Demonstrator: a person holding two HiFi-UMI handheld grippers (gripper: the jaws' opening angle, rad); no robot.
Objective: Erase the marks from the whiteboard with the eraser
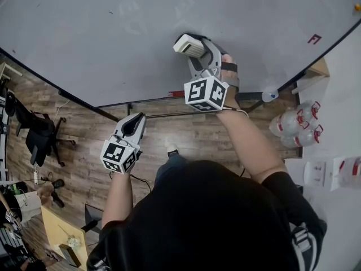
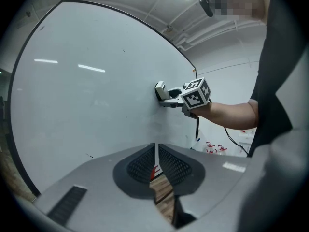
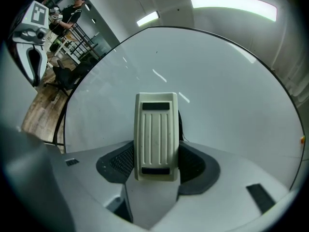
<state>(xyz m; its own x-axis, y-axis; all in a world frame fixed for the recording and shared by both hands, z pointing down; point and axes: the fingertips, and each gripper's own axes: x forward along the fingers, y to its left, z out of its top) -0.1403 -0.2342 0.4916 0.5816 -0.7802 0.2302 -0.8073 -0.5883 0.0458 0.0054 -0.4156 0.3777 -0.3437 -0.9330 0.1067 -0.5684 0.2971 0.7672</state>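
Around: a black office chair point(image 1: 35, 133) is sitting on the wooden floor point(image 1: 169, 134) off to the left, well apart from the action. A tray under the whiteboard point(image 1: 101, 33) is carrying a red marker point(image 1: 176, 95), and the person's right forearm point(image 1: 248, 134) is crossing in front of that tray.

Containers: clear bottles with red caps point(image 1: 296, 123) are clustering at the right, near the board's lower corner. Can't tell what's in them.

Eraser point(image 1: 188, 46): cream-white plastic with a ribbed back and a dark band at each end. It is pressing against the board near the lower middle. The right hand-held gripper point(image 1: 194, 51) is clamping it by the sides, jaws closed onto it.

A small red mark point(image 1: 314, 38) is showing on the board well to the right of the eraser. An orange dot point(image 1: 357, 7) is sitting at the far right edge, and faint smudges point(image 1: 128, 7) are showing up and to the left.

The left hand-held gripper point(image 1: 131, 122) is hanging lower, off the board and over the floor. Its jaws are drawn almost together, leaving only a thin slit, and are gripping nothing.
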